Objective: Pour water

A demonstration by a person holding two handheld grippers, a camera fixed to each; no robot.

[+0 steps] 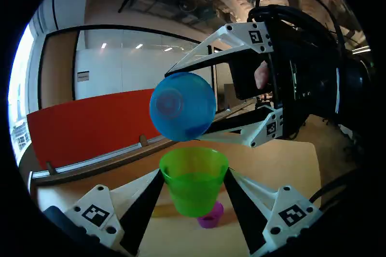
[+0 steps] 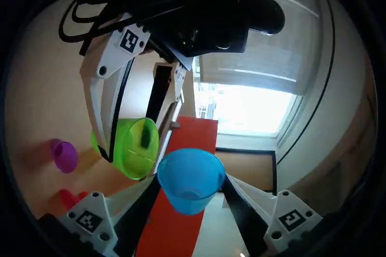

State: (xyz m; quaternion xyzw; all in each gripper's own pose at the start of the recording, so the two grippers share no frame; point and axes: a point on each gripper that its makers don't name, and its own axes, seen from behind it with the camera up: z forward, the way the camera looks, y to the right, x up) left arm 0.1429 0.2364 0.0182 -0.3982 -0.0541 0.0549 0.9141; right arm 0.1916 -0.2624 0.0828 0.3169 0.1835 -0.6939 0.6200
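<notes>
Left gripper (image 1: 194, 179) is clenched on the green cup (image 1: 193, 193), held upright over the wooden table (image 1: 289, 160). Right gripper (image 2: 190, 179) grasps the blue cup (image 2: 189, 187), tipped on its side just above the green cup's rim. Purple cup (image 1: 211, 216) stands on the table, just beyond the green one.

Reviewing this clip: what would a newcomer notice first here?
A blue cup, tipped over, hangs right above a green cup at the centre of the left gripper view. The left gripper has its jaws shut on the green one, the right gripper on the blue. A small purple cup stands on the table beyond.
</notes>
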